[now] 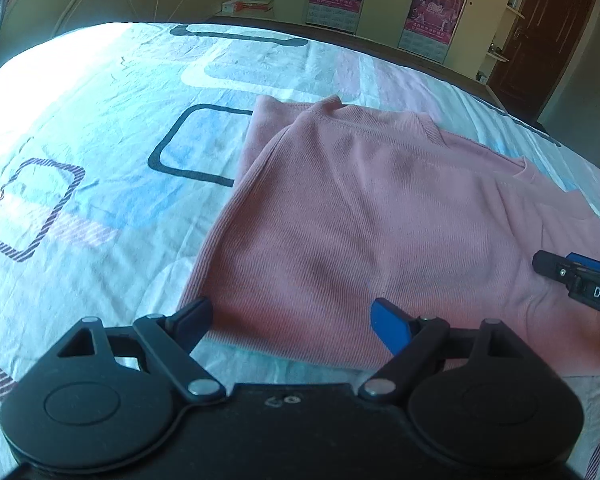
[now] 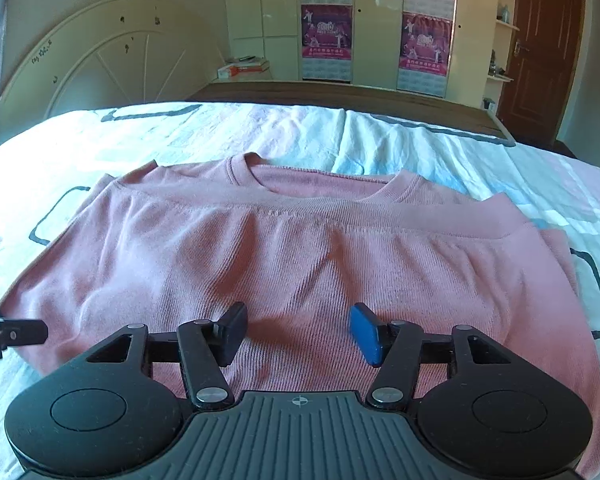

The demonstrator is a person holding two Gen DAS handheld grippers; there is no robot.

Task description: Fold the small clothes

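A pink ribbed shirt (image 1: 380,208) lies folded on the bed, its bottom half laid up over the chest so the hem sits just below the collar (image 2: 320,184). My left gripper (image 1: 290,312) stands open over the shirt's near left corner, with only flat cloth beneath the gap. My right gripper (image 2: 299,316) hovers open above the middle of the shirt's (image 2: 300,248) near edge, and nothing is pinched between its black and blue pads. Each gripper shows at the edge of the other view: the right gripper (image 1: 572,276) and the left gripper (image 2: 16,334).
The bed sheet (image 1: 100,140) is white with blue and pink rounded squares and spreads wide to the left. A cream headboard (image 2: 100,52) stands at the back left, wardrobe doors with pink posters (image 2: 326,32) behind the bed, and a brown door (image 2: 540,48) at the right.
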